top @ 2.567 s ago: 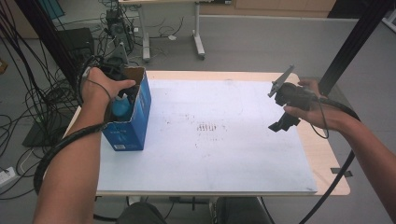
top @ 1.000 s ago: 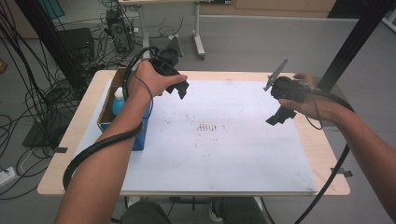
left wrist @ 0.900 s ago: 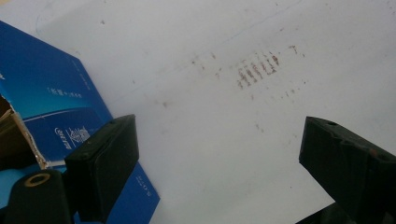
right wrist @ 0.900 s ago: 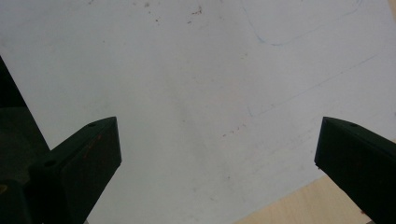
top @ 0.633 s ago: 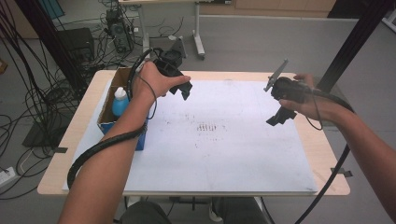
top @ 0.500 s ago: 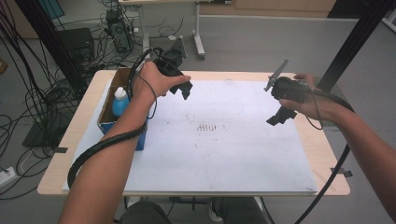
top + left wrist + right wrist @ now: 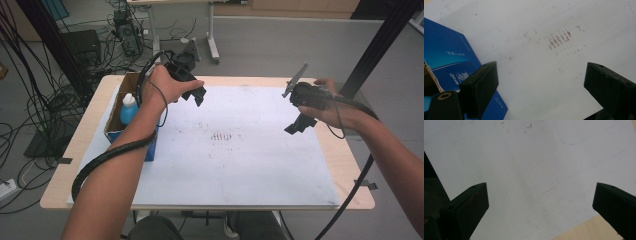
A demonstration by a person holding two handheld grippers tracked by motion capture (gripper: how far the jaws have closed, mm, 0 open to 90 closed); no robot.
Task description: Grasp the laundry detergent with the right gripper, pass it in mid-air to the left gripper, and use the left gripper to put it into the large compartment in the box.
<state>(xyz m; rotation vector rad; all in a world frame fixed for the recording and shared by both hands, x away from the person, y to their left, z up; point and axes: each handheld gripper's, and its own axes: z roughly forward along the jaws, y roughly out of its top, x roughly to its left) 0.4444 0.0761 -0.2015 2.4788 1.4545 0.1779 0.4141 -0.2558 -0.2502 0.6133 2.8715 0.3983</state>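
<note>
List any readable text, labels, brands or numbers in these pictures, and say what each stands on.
Blue box, side facing the left gripper view: several lines of small white print, all too blurred to read.
Bottle in the box: no label legible in the high view.
White sheet on the table: brownish smudges and faint pen lines, no words or numbers.
Left gripper and right gripper: no markings to be made out.
</note>
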